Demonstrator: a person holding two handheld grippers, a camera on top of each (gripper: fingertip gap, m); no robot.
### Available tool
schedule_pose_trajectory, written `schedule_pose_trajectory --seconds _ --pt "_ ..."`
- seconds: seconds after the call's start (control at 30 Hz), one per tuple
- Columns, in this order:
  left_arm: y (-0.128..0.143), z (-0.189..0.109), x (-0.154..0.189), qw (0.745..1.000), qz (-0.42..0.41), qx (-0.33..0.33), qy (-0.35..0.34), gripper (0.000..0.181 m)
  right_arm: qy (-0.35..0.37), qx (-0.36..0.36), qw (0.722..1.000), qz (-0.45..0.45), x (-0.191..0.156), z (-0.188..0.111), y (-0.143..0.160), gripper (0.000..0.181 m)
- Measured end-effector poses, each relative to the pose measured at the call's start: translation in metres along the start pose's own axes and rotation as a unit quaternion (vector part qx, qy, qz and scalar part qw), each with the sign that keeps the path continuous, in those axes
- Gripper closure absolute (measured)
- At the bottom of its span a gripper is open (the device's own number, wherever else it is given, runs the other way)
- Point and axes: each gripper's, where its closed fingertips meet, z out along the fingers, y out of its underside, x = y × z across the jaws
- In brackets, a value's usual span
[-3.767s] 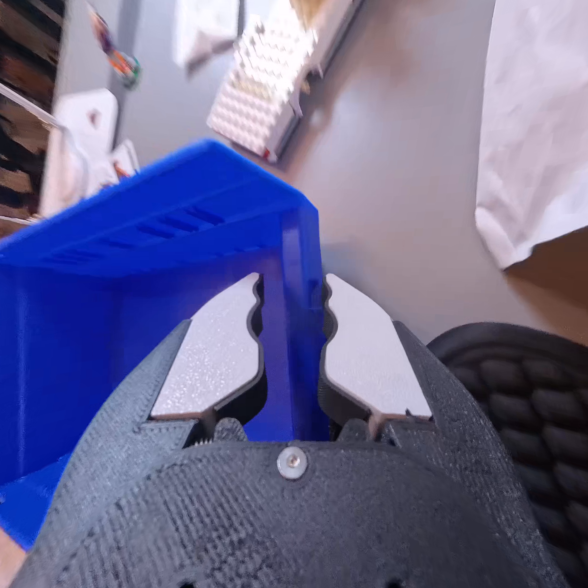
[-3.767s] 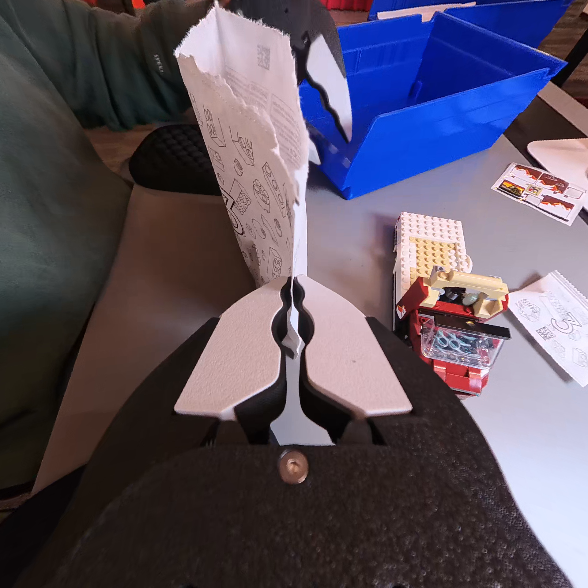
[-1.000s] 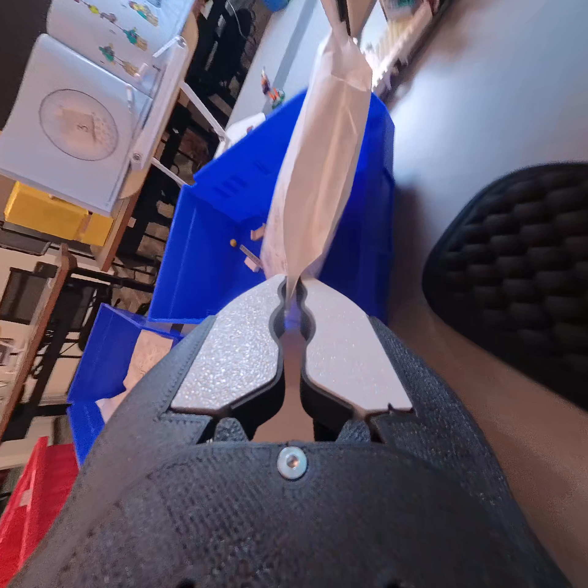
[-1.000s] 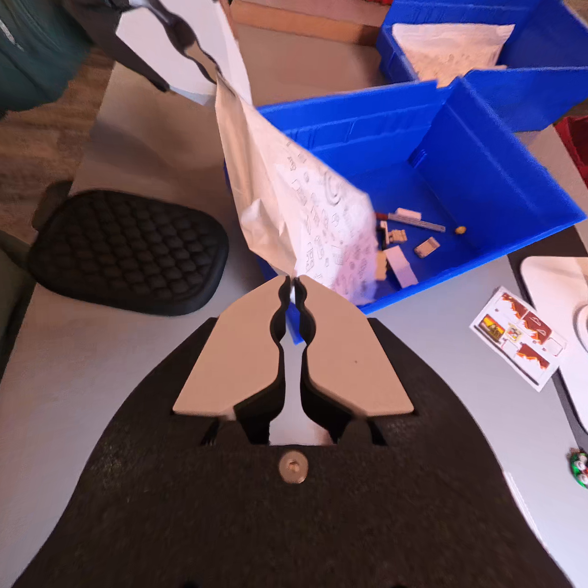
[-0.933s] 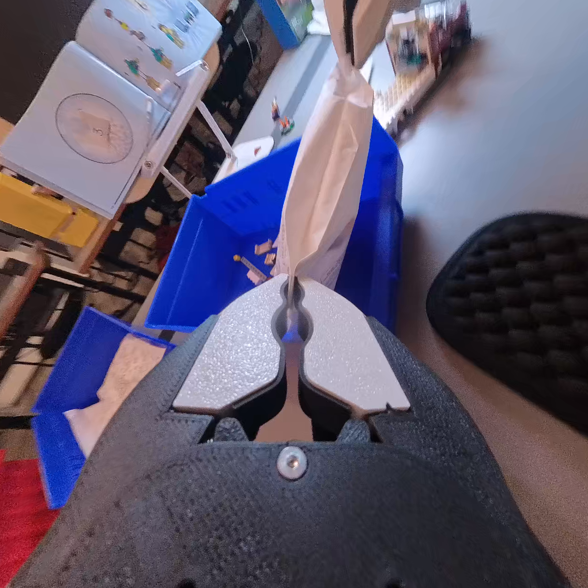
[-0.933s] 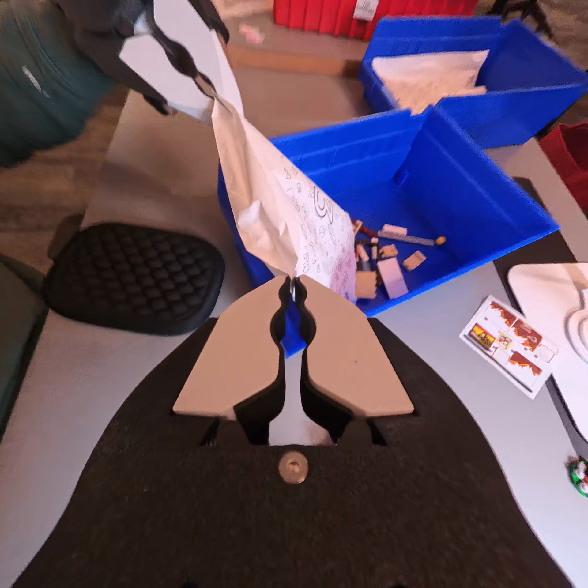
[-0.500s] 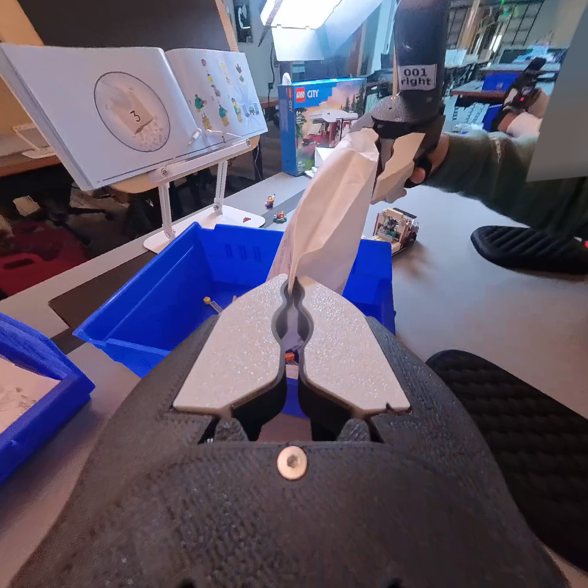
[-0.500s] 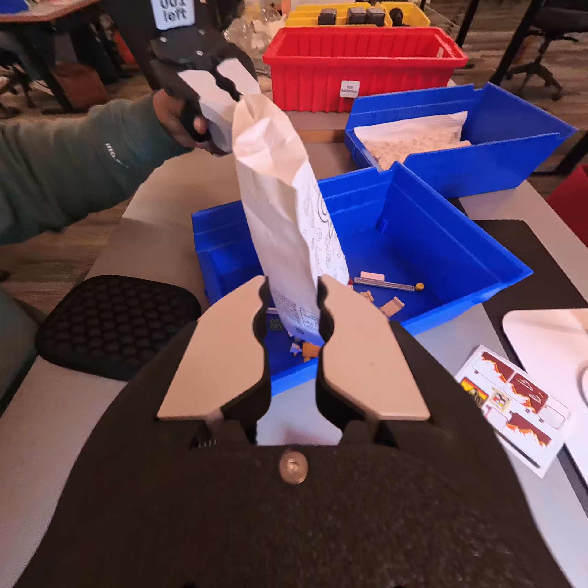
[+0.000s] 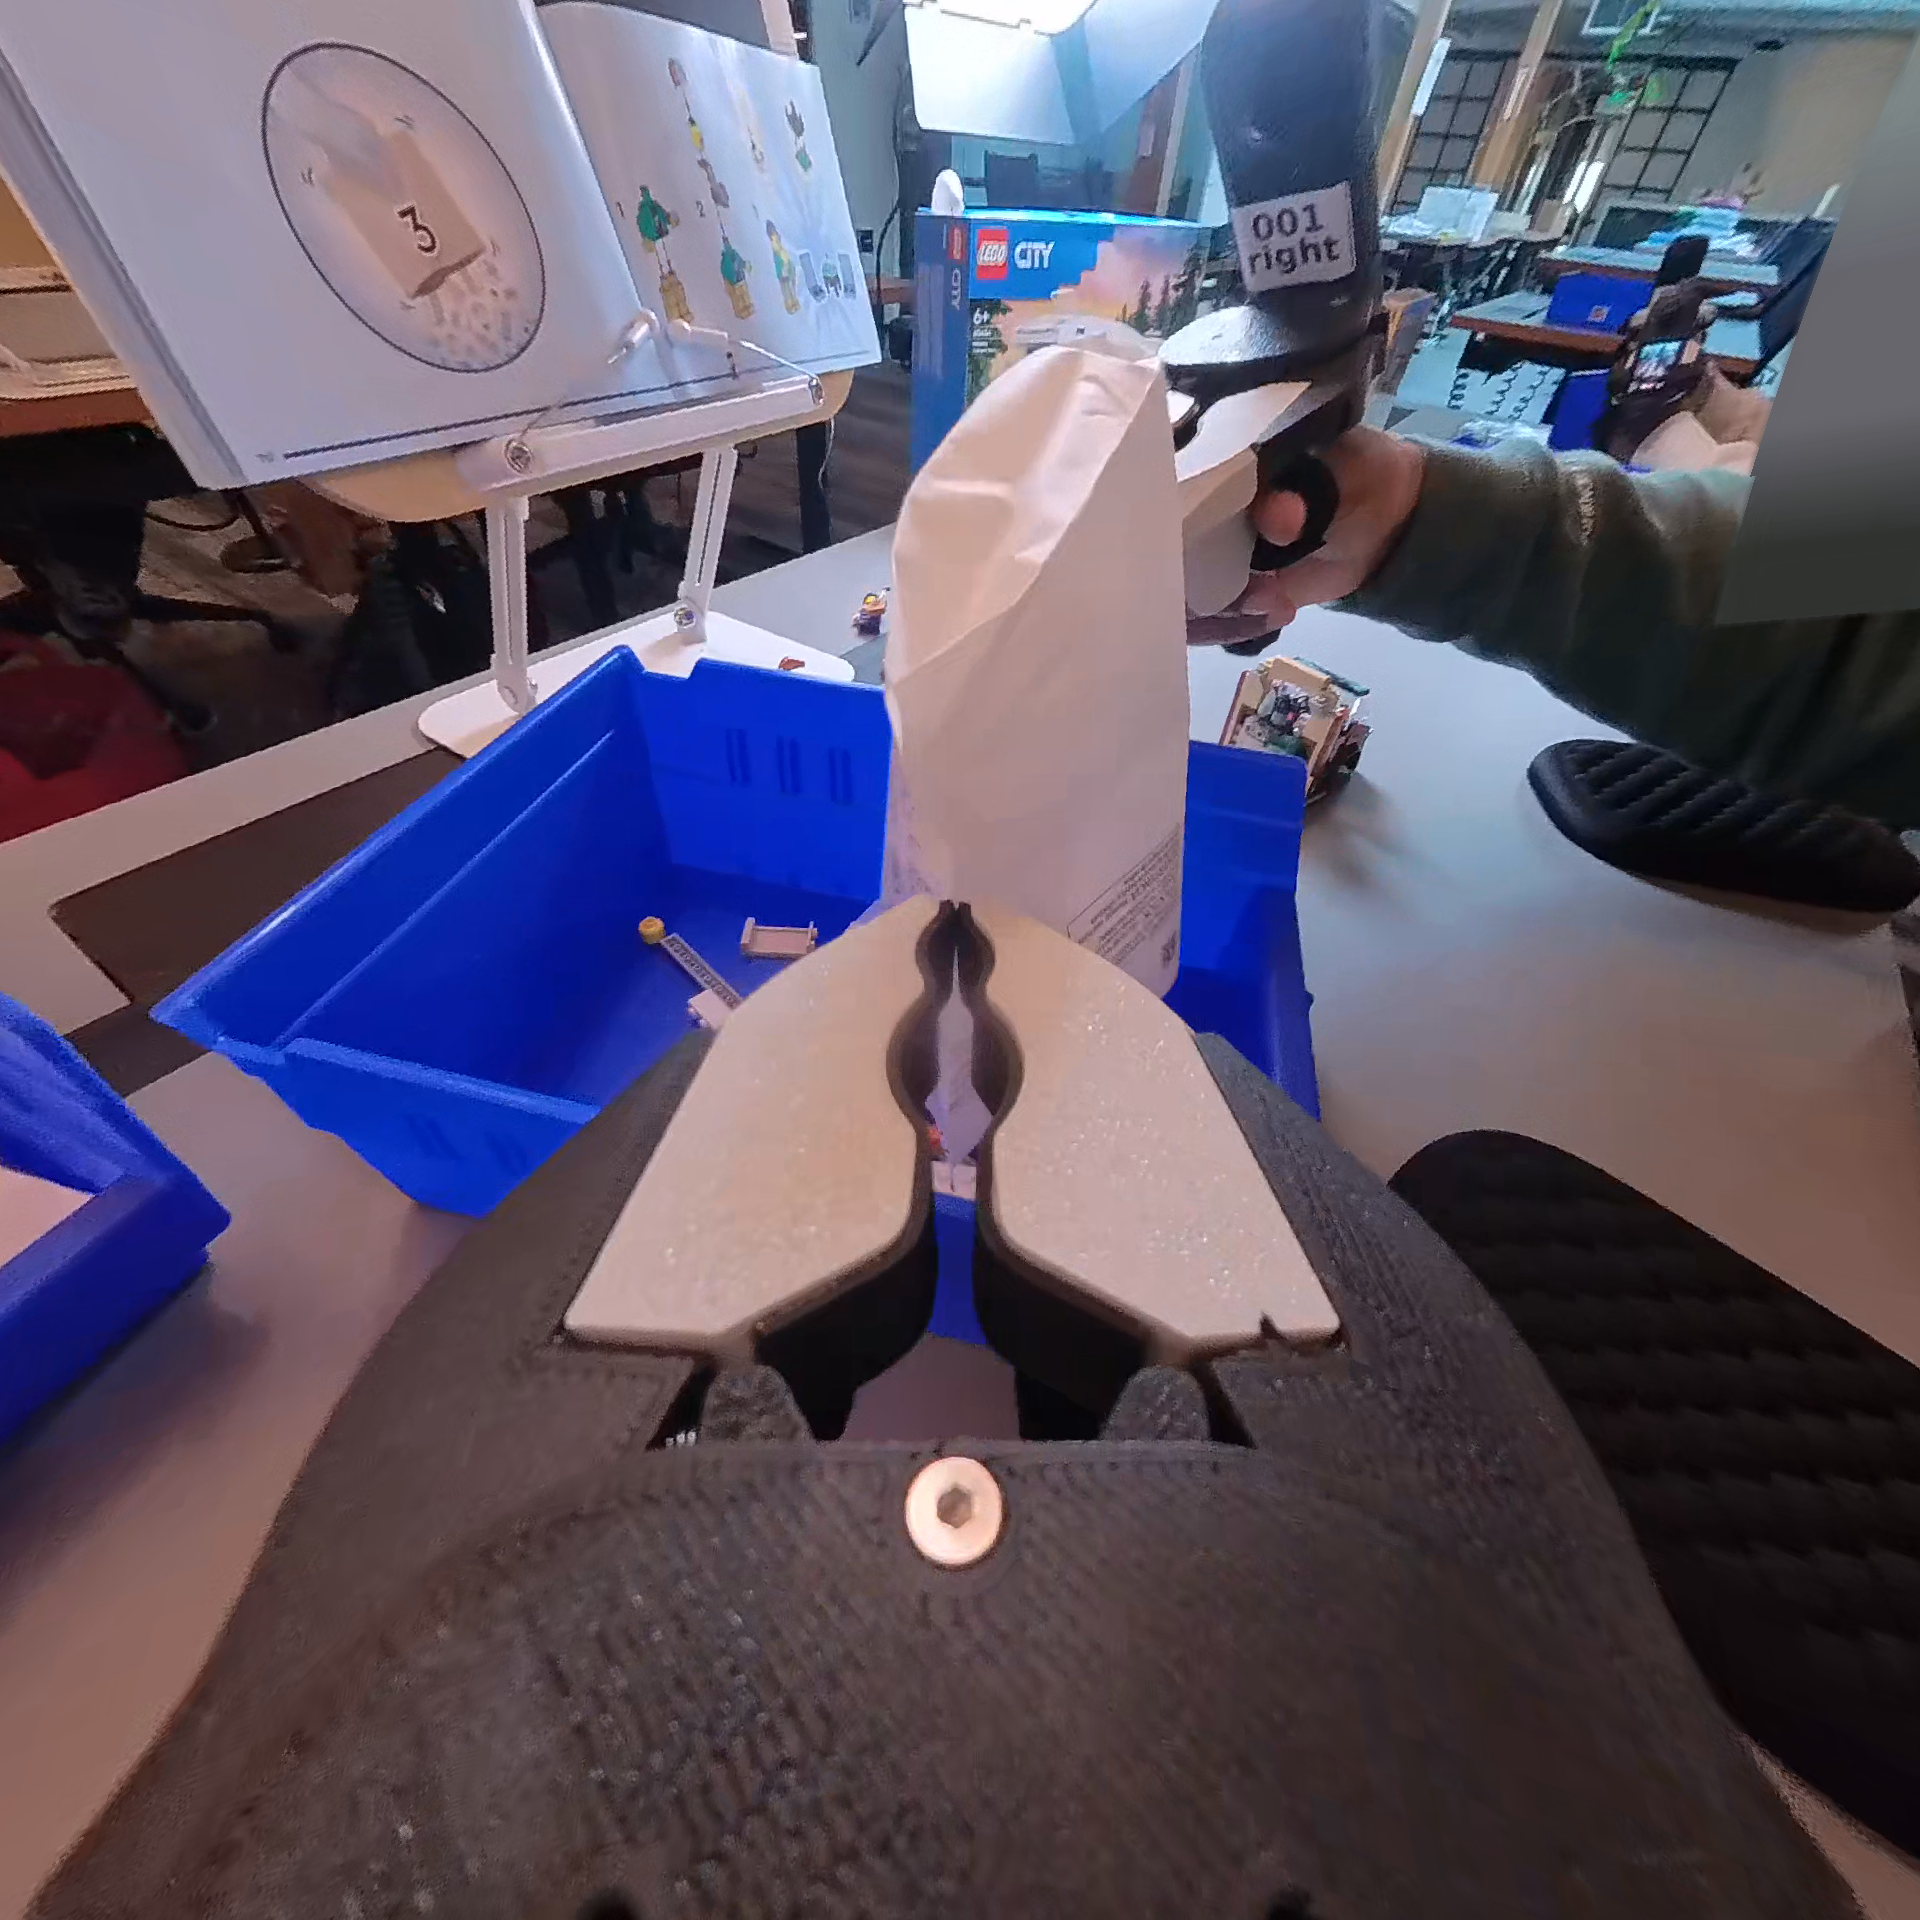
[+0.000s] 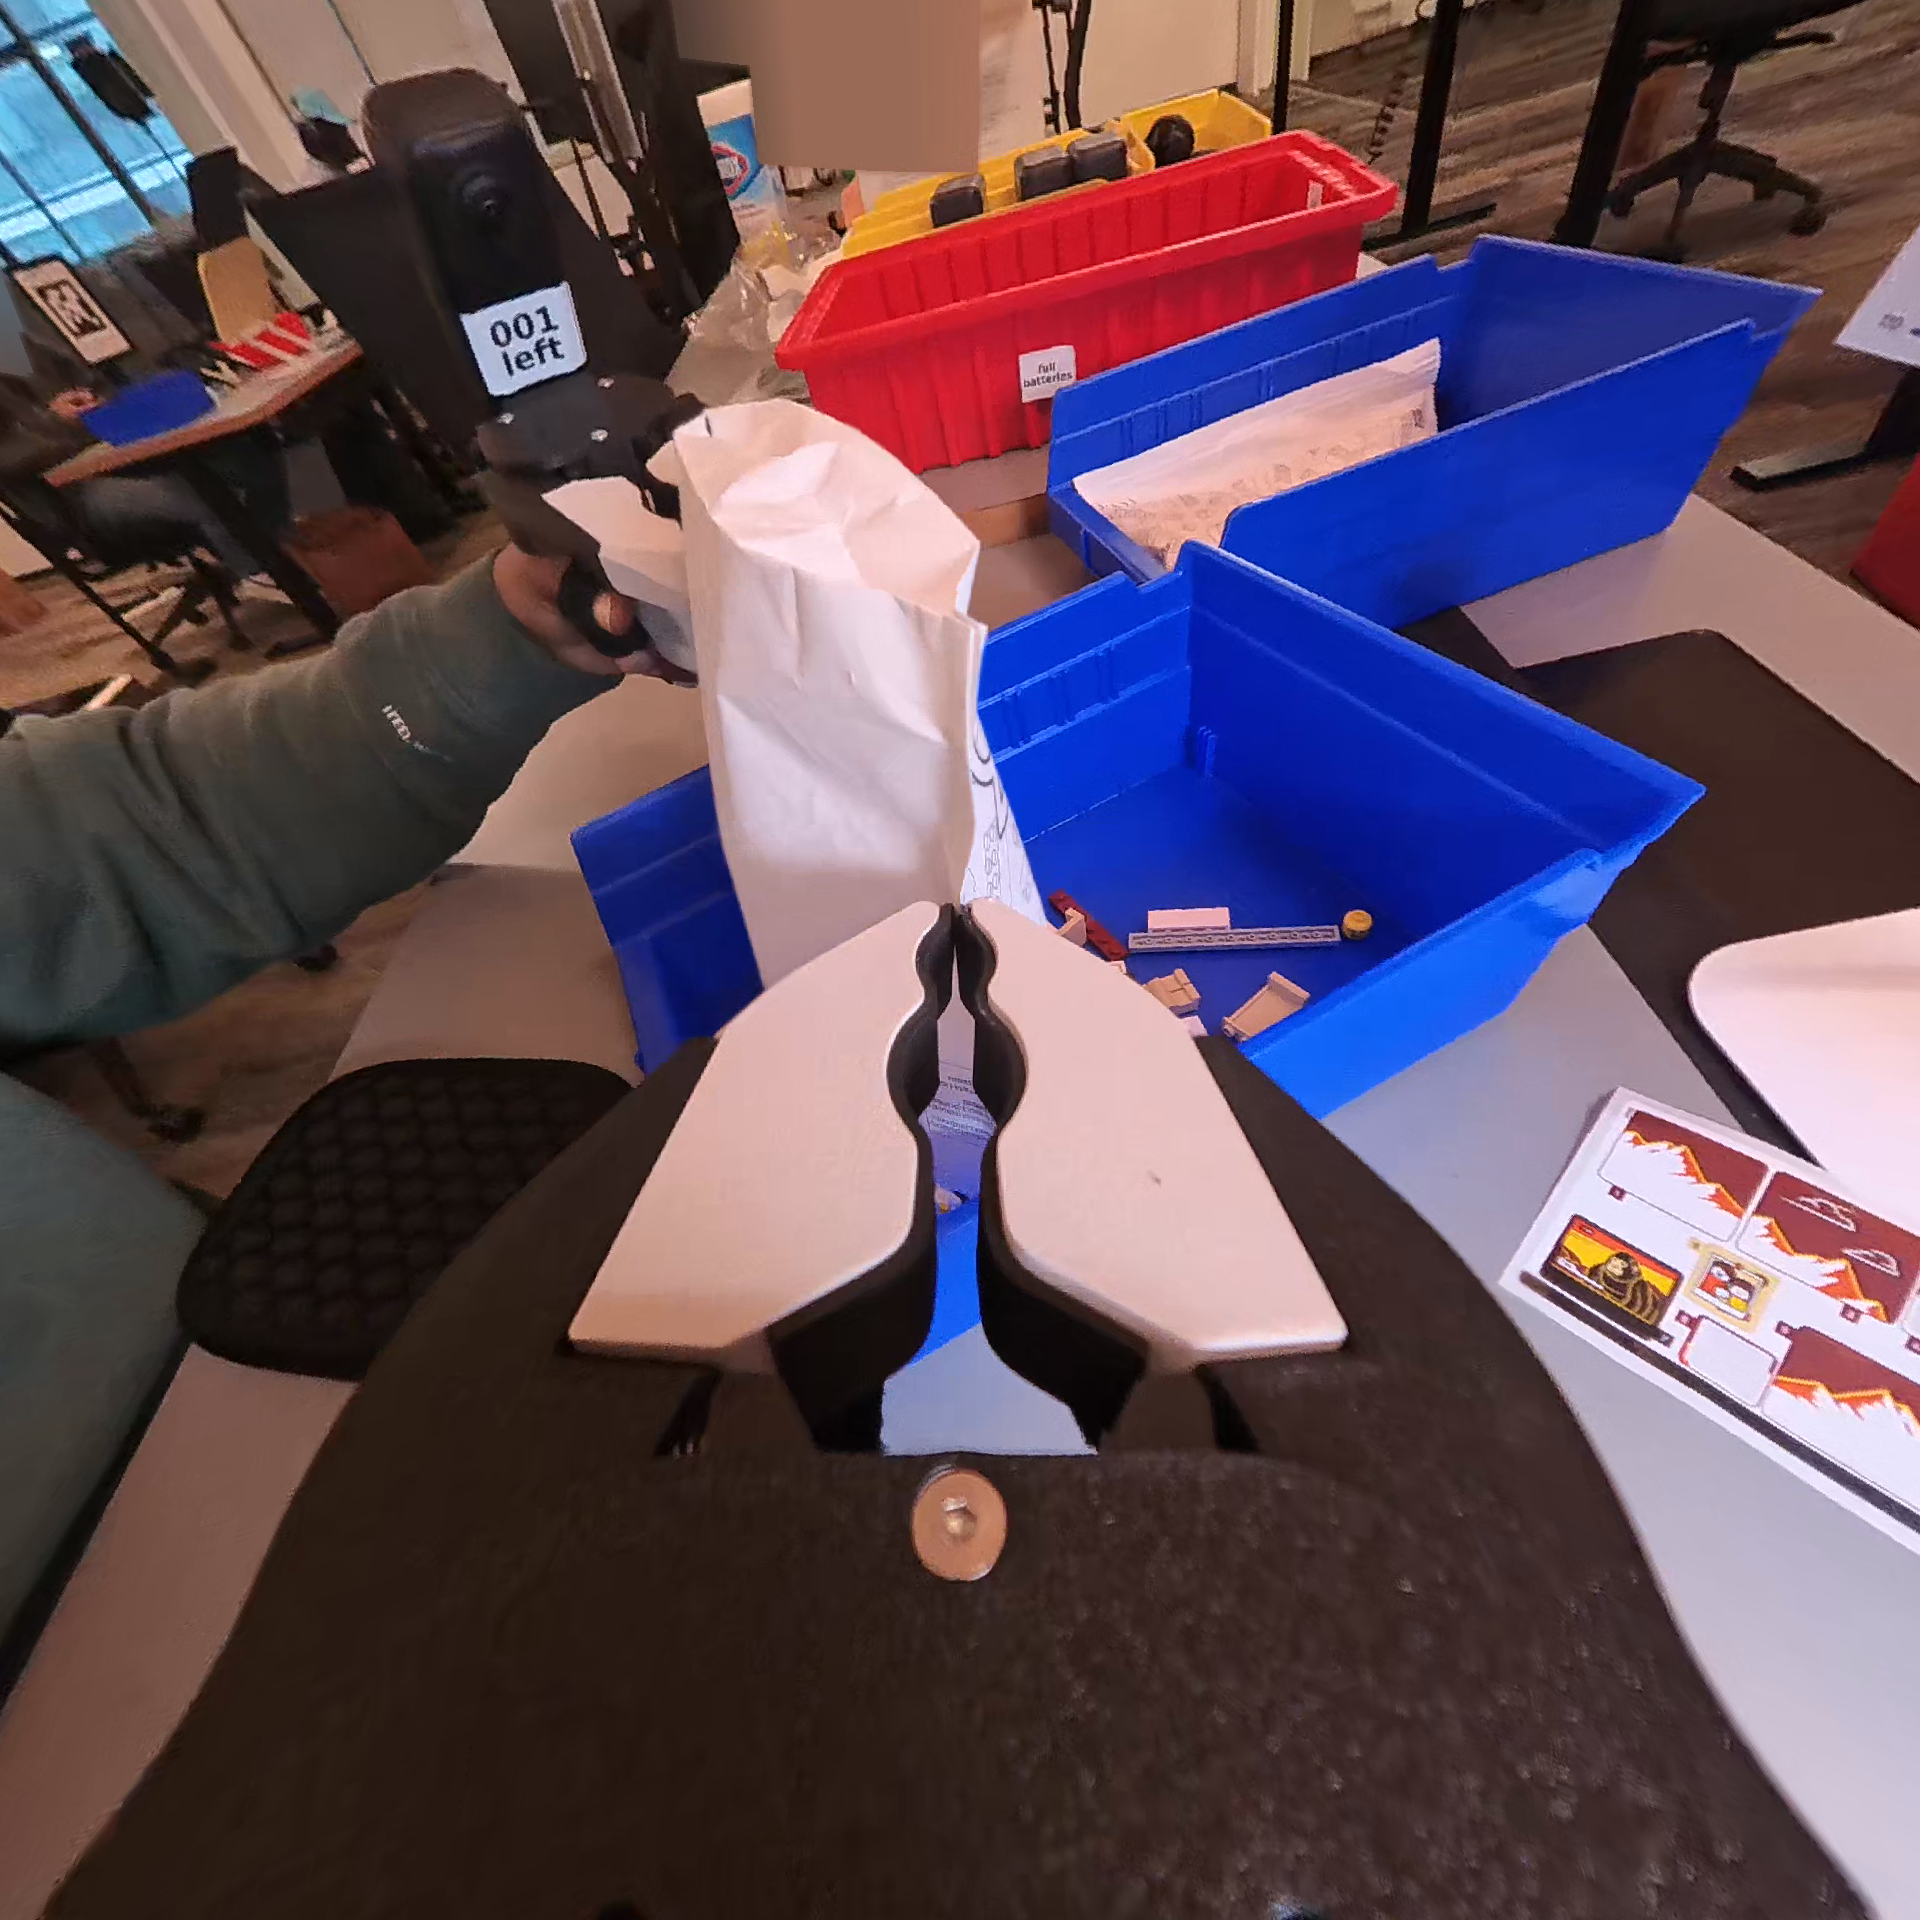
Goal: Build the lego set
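A: Where do we stand?

B: We hold the white paper bag (image 10: 831,665) upside down over the near blue bin (image 10: 1455,831), mouth low inside it. That's why it hangs there: to tip the bricks into the bin rather than onto the surface (image 10: 1507,1174).

A: Tongs?

B: Left tongs (image 9: 954,914) are clenched on a bag edge; paper shows in the gap between the jaws. Right tongs (image 10: 954,914) look closed too, with printed paper behind the gap. We judge they pinch the bag, but the contact itself is hard to make out. Each grips an opposite side, so the bag stays stretched and upright, probably so it empties cleanly.

A: Bag condition?

B: Crumpled and puffed at the top, with small line drawings printed on one face. Whether anything is left inside, we cannot tell.

A: Pieces?

B: Loose bricks (image 10: 1226,935) lie on the bin floor: a long grey strip, a white plate, tan and dark red bits, and a small yellow round one. Some are hidden behind the tongs.

A: The rest of the set?

B: A part-built model (image 9: 1294,717) sits on the surface past the bin. The sticker sheet (image 10: 1745,1268) lies flat on the right. The instruction book (image 9: 395,229) stands open on its stand behind the bin. A second blue bin (image 10: 1507,416) holds another paper bag.

A: Stage?

B: Our judgement is we're still unpacking; sorting and building come next.
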Motion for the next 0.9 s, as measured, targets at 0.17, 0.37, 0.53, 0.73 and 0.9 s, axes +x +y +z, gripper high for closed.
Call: schedule_pose_trajectory --seconds 0.17,0.37,0.53,0.73,0.9 --pt "-0.016 -0.001 0.003 0.998 -0.03 0.052 0.015 0.18 -0.013 -0.016 1.0 -0.018 -0.011 0.005 0.005 0.181" --pt "-0.014 0.007 0.012 0.999 -0.007 0.041 0.023 0.18 -0.003 -0.025 0.999 -0.034 -0.02 0.013 0.004 0.181" --pt "-0.009 0.001 0.002 1.0 0.0 0.019 -0.005 0.181 0.02 -0.014 1.0 -0.015 -0.004 -0.002 -0.001 0.181" --pt "-0.012 0.005 0.009 1.0 0.011 0.021 0.001 0.181 0.028 -0.022 0.999 -0.018 -0.007 0.003 0.005 0.181" --pt "-0.012 0.002 0.006 1.0 0.009 0.017 0.004 0.181 0.034 -0.032 0.998 -0.035 -0.008 -0.002 0.005 0.181"
